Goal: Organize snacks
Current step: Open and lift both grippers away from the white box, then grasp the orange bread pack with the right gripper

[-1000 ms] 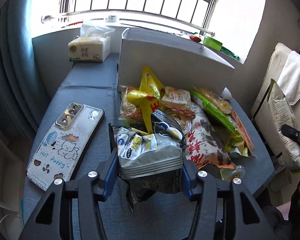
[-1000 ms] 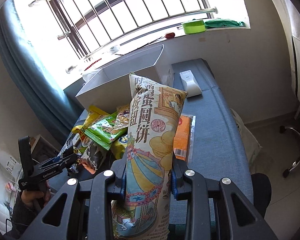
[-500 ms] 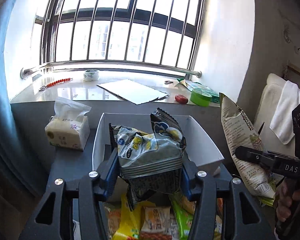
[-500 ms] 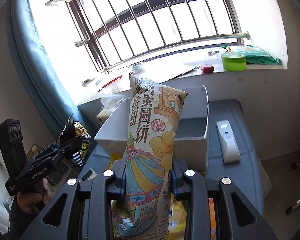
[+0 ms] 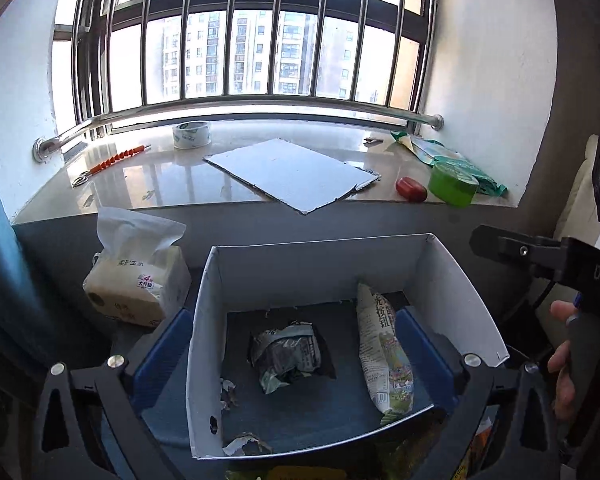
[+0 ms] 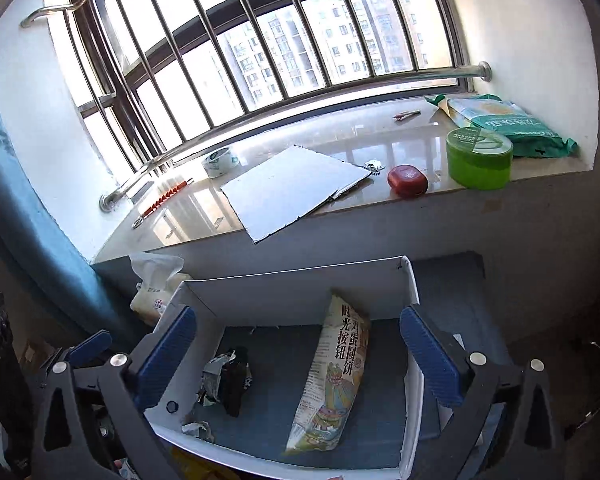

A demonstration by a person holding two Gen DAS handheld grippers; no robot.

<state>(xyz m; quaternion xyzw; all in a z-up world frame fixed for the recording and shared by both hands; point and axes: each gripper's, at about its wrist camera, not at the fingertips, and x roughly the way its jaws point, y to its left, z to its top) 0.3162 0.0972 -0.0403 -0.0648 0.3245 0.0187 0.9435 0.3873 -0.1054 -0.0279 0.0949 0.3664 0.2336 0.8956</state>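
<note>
Snacks are the matter here, and two of them already lie inside the white box [image 5: 456, 280]: a crumpled grey packet [image 5: 286, 350] near the middle of the box floor, and a long biscuit bag [image 5: 382, 354] close to the box's right wall, its upper end leaning on the back wall. More snack bags [image 5: 308, 473] show only as coloured edges just in front of the box's near wall; I cannot tell how many.

The left gripper [image 5: 296, 354] hangs above the box with its blue pads spread wide and nothing between them. The right gripper [image 6: 296, 354] is also spread wide and empty, over the same box. Seen from the left wrist camera, the right gripper's body and the person's hand [image 5: 568, 364] are just beside the box's right wall.

Several things could go wrong, in my judgement. Both grippers are over one box, so if both go back toward the snack bags at once, they may knock each other or catch the near wall. The box looks like thin card, with a torn right corner, and a push on a wall could slide it or bend it. The long biscuit bag only leans, so it may fall flat over the grey packet and take the room needed for the next bags. The tissue pack [image 5: 136, 280], just beside the box's left wall, could be struck by the left gripper.
</note>
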